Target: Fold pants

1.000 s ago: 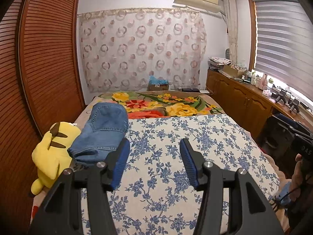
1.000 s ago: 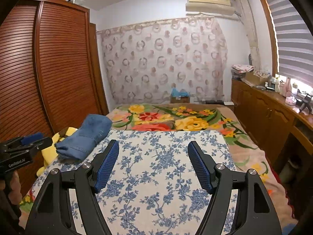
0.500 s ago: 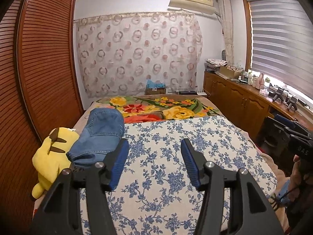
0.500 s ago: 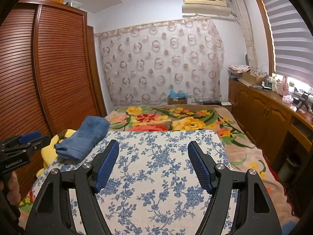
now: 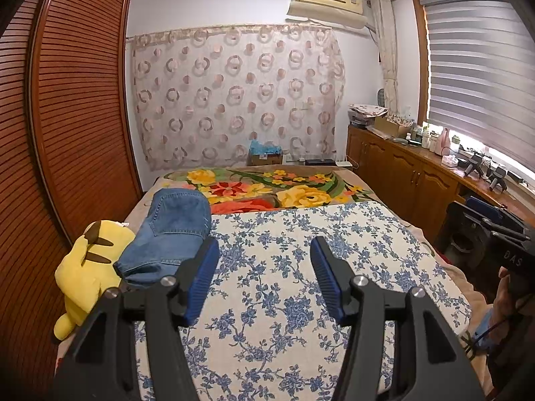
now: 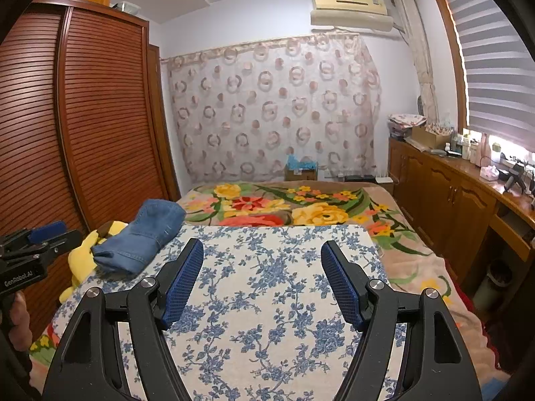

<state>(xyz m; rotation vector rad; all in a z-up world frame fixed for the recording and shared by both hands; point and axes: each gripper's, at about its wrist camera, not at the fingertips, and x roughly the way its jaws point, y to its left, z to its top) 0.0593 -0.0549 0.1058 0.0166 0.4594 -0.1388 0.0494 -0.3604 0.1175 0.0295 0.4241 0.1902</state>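
Landmark: blue-floral cloth (image 5: 301, 267) spread on the bed.

Left of cloth: louvred wooden wardrobe (image 5: 67, 133) along the wall. Yellow plush toy (image 5: 83, 267) lies off the cloth's left edge. Folded denim pants (image 5: 170, 230) rest on the cloth's far-left corner, leaning on the toy.

Over the cloth's near part: left gripper (image 5: 264, 267), jaws spread, nothing between them. Right gripper (image 6: 262, 267), likewise released and empty, above the cloth. Nothing lies between either claw and the pants.

Beyond cloth: flowered blanket (image 5: 267, 190), then a ring-patterned curtain (image 5: 234, 100) on the end wall, air conditioner (image 5: 324, 3) above it.

Right of cloth: wooden cabinets (image 5: 401, 173) with a cluttered top, under a blinded window (image 5: 478, 77).
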